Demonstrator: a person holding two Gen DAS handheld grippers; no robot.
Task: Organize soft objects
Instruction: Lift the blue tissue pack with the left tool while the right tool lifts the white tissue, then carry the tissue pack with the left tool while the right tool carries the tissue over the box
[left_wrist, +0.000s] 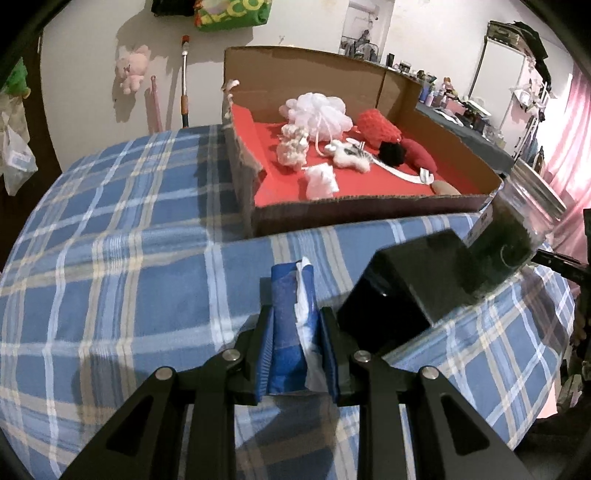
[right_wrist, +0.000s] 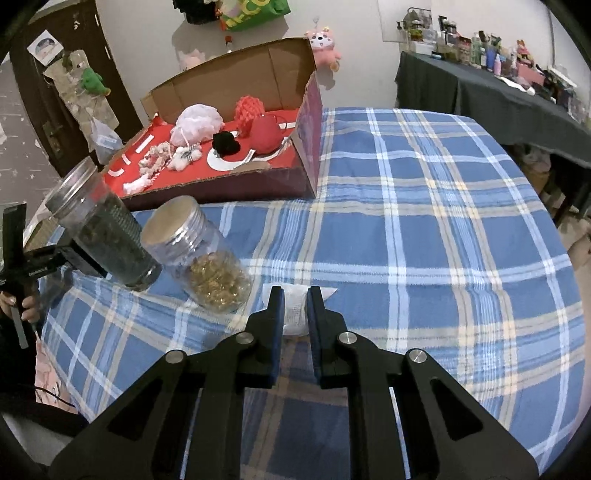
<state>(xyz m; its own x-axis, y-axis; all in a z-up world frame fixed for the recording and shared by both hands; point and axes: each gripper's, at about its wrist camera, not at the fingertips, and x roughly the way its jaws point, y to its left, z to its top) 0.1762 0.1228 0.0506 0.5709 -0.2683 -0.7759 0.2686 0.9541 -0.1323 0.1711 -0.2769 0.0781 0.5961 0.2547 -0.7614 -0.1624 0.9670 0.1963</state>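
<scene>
In the left wrist view the left gripper (left_wrist: 295, 334) has its fingers clamped on a pinch of the blue plaid cloth (left_wrist: 110, 258) covering the counter, with a white tissue-like scrap (left_wrist: 304, 295) caught in the fold; this looks light and limp. In the right wrist view the right gripper (right_wrist: 295, 317) has its fingers closed on a small white pouch (right_wrist: 295, 314) lying on the cloth beside the jar of amber beads (right_wrist: 207, 266); it looks soft and squashy, so a mid-body hold should suit it.

Dim indoor light — soft shadows, strong fisheye warp, dark corners.
</scene>
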